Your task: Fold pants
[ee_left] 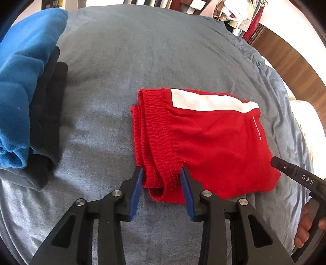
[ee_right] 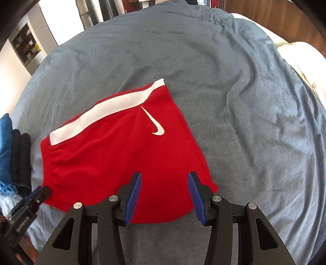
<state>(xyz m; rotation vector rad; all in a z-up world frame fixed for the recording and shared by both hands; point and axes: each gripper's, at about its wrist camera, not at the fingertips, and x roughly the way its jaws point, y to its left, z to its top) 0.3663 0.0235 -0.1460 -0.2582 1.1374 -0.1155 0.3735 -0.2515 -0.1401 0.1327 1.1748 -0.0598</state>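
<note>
Red shorts (ee_left: 205, 146) with a white side stripe lie folded flat on the grey-blue bed cover (ee_left: 142, 51). My left gripper (ee_left: 162, 173) is open, its blue pads straddling the near corner of the elastic waistband. My right gripper (ee_right: 165, 177) is open over the near hem end of the shorts (ee_right: 122, 146), close to the white swoosh logo (ee_right: 156, 124). Each gripper shows in the other's view: the right one (ee_left: 293, 173) at the shorts' right edge, the left one (ee_right: 38, 193) at the waistband corner.
A stack of folded clothes, blue (ee_left: 22, 91) on top of dark ones (ee_left: 51, 114), sits at the left of the bed; it also shows in the right wrist view (ee_right: 12, 155). Hanging clothes (ee_left: 234, 14) and a wooden floor (ee_left: 285, 67) lie beyond the bed. A pale pillow (ee_right: 301, 59) is at the right.
</note>
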